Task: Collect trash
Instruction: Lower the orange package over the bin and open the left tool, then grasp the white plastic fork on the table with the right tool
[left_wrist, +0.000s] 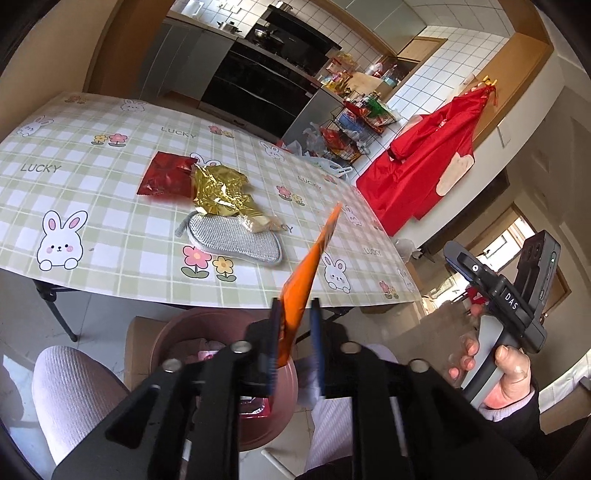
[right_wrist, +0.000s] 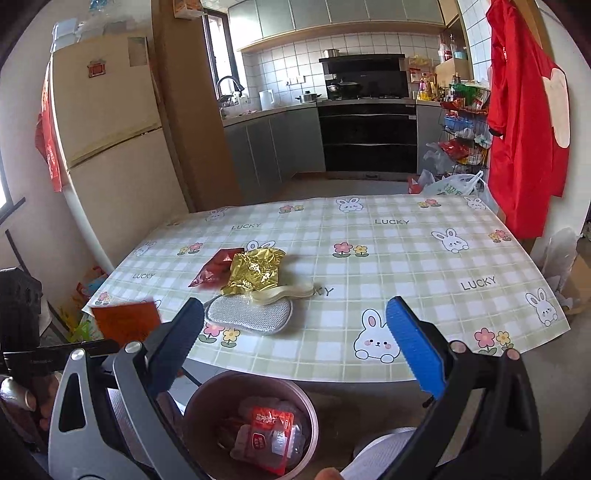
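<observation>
Trash of several kinds shows here: an orange wrapper (left_wrist: 308, 266) stands on edge between the jaws of the left gripper (left_wrist: 295, 306), its lower end down in the gap and close against the left-hand pad, its upper end slanting up over the tabletop (left_wrist: 110, 236) edge. The jaws stand parted, and the right-hand pad is clear of the wrapper; whether the left-hand pad presses it I cannot tell, as the wrapper is blurred. Below the gripper sits a round brownish-pink trash bin (left_wrist: 284, 391) on the floor beside the person's light-trousered knee (left_wrist: 70, 391). From the right wrist view the bin (right_wrist: 207, 398) holds red snack packets (right_wrist: 267, 439), and the same orange wrapper (right_wrist: 125, 319) appears at the left, blurred, near the tabletop's near corner. The right gripper (right_wrist: 295, 332) has its jaws released, spread wide with nothing between them, and hangs above the bin in front of the tabletop (right_wrist: 406, 266) edge; the person's right hand (left_wrist: 495, 373) grips its handle in the left wrist view. On the checked rabbit-print tabletop, well beyond both grippers, lie a red foil packet (left_wrist: 166, 175), a crumpled gold foil wrapper (left_wrist: 221, 190) partly over it, a pale plastic wrapper (left_wrist: 260, 221) and a grey mesh scouring pad (left_wrist: 236, 240), the four touching in one cluster.
</observation>
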